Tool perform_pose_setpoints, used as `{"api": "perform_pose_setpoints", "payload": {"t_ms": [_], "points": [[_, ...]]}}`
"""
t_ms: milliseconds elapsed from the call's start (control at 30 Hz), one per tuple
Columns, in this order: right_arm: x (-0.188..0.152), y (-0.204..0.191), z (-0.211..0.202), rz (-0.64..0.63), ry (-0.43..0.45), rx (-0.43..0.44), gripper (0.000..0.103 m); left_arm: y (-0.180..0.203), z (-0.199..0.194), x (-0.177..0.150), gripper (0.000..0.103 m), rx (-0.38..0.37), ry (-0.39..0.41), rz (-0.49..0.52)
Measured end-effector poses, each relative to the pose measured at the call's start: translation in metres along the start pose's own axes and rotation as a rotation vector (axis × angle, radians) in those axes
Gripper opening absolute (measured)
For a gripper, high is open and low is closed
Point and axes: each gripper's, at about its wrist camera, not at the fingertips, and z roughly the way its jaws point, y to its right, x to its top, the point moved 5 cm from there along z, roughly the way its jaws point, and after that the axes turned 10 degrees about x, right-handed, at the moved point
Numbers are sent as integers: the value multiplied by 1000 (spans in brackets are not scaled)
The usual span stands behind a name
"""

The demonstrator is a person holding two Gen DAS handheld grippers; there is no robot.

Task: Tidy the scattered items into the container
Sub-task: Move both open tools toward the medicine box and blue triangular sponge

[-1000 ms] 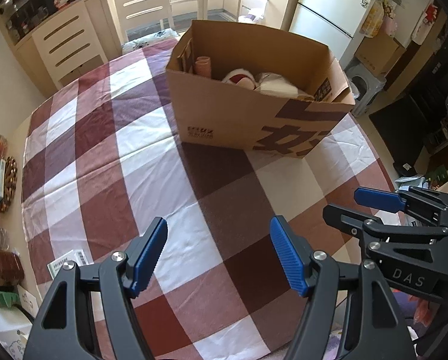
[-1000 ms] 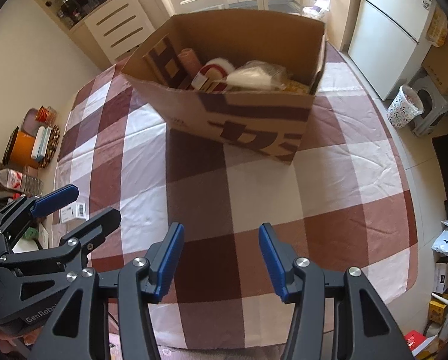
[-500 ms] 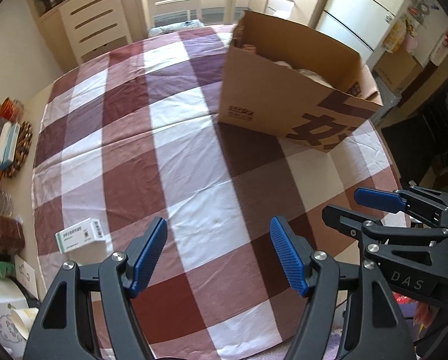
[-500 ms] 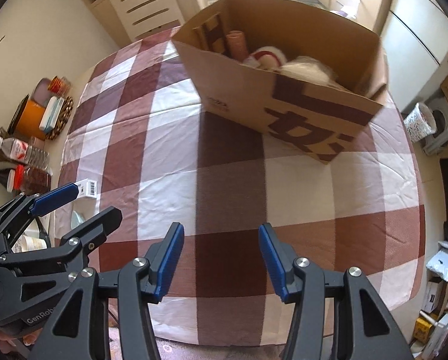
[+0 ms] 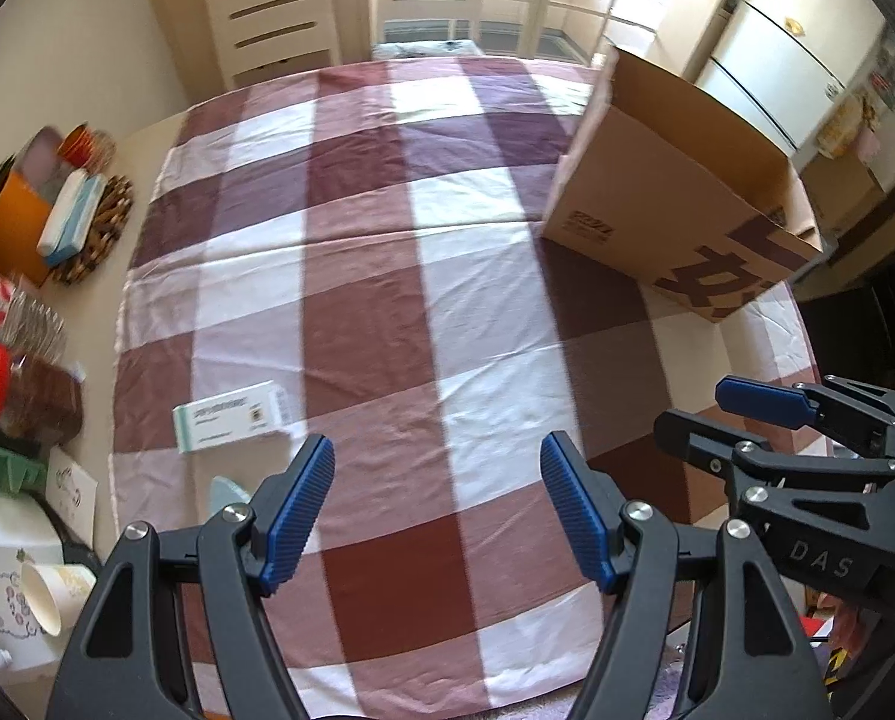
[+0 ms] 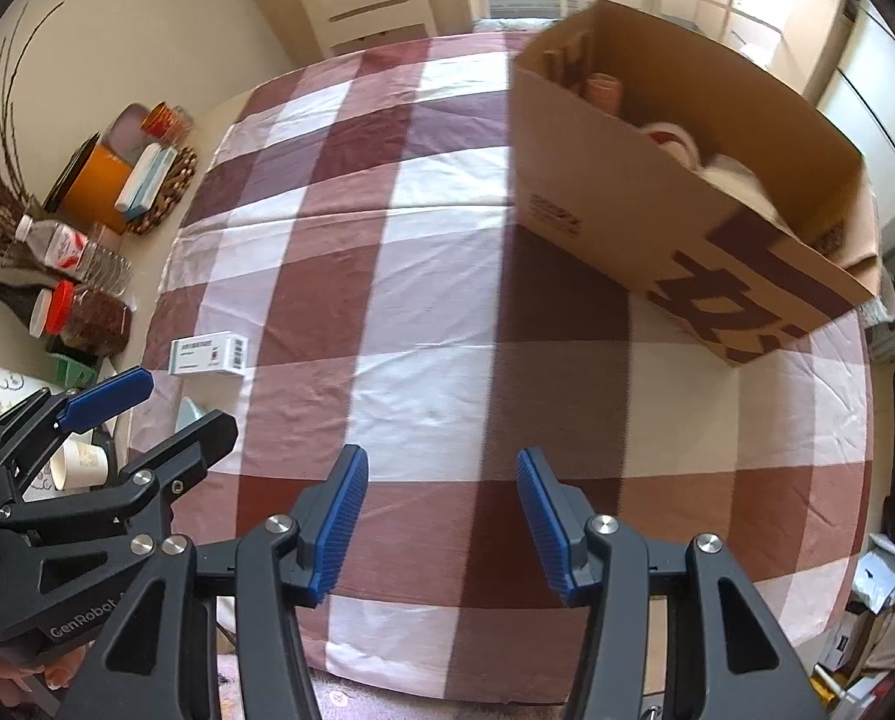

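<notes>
Both tools empty, blue pads apart, nothing between: my left tool bottom centre of its view, right tool same in its own. Both angled down over checked worktop, likely scanning for leftovers. Small white carton lies flat lower left, near cloth edge, just beyond left tool; probably last stray. Wide bare cloth mid-frame, clear path. Cardboard box upper right, open-topped, already part filled, close to worktop's right edge.

Black tool, ribbed blue pads
</notes>
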Motion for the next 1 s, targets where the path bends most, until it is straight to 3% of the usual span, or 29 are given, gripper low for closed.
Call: {"api": "perform_pose_setpoints", "payload": {"t_ms": [667, 833, 1000], "points": [[9, -108, 62, -200, -90, 47, 53, -147, 25, -55, 73, 83, -77, -284], [20, -129, 92, -319, -112, 76, 53, -177, 48, -76, 73, 103, -130, -367], [30, -158, 131, -529, -182, 109, 53, -191, 71, -93, 73, 85, -179, -419]]}}
